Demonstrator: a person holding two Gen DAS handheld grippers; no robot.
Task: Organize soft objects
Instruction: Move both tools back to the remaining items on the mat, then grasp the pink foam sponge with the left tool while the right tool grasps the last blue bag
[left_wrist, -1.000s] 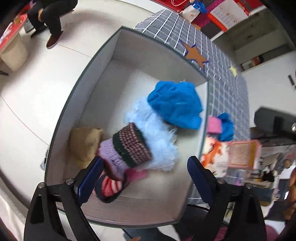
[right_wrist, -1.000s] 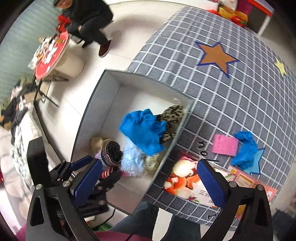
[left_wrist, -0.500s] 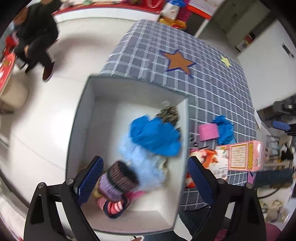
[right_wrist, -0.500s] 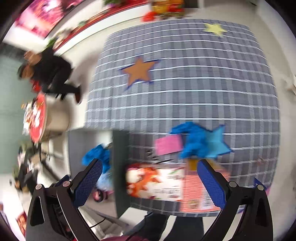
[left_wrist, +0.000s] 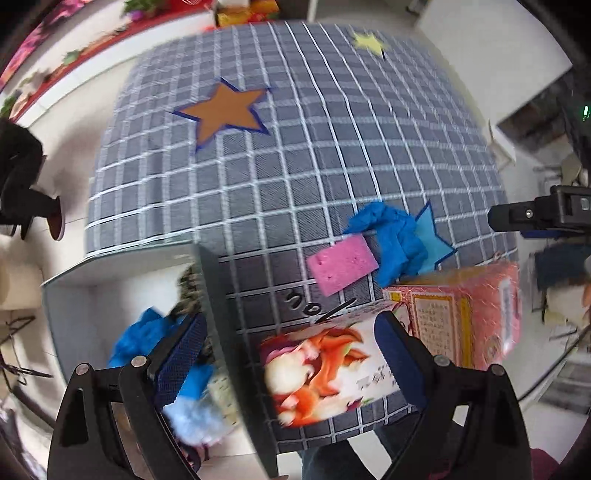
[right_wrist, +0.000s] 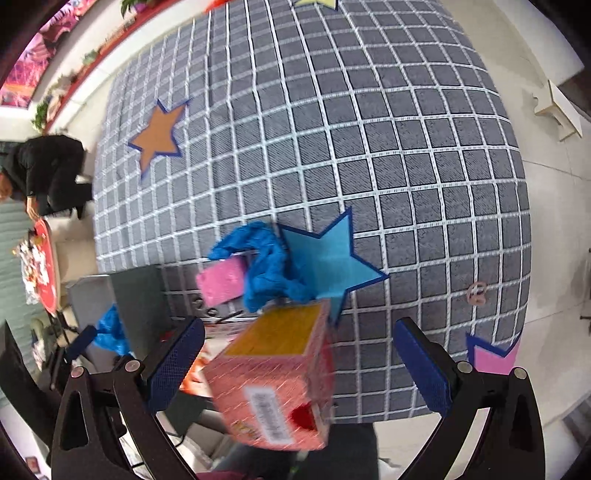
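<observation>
— Grippers' state?
— Left gripper (left_wrist: 288, 350) and right gripper (right_wrist: 299, 363) hang spread, grasping nothing.
— Soft objects?
— Blue cloth (right_wrist: 266, 266) and pink sponge (right_wrist: 221, 280) touch on checked tablecloth (right_wrist: 369, 147); others fill grey bin (left_wrist: 218, 295).

No text could be read with certainty. The pink box (left_wrist: 461, 314) carried a framed panel of small print (left_wrist: 432, 325) and, in the right wrist view, a white barcode-like label (right_wrist: 267, 413), both too blurred to make out. The picture box (left_wrist: 325, 373) bore slanted characters (left_wrist: 373, 384) near its right edge, likewise illegible, and dark handwritten marks (left_wrist: 306, 304) on the checked cloth (left_wrist: 295, 177) just beyond it resembled loops and a stroke without forming any certain letters.
</observation>
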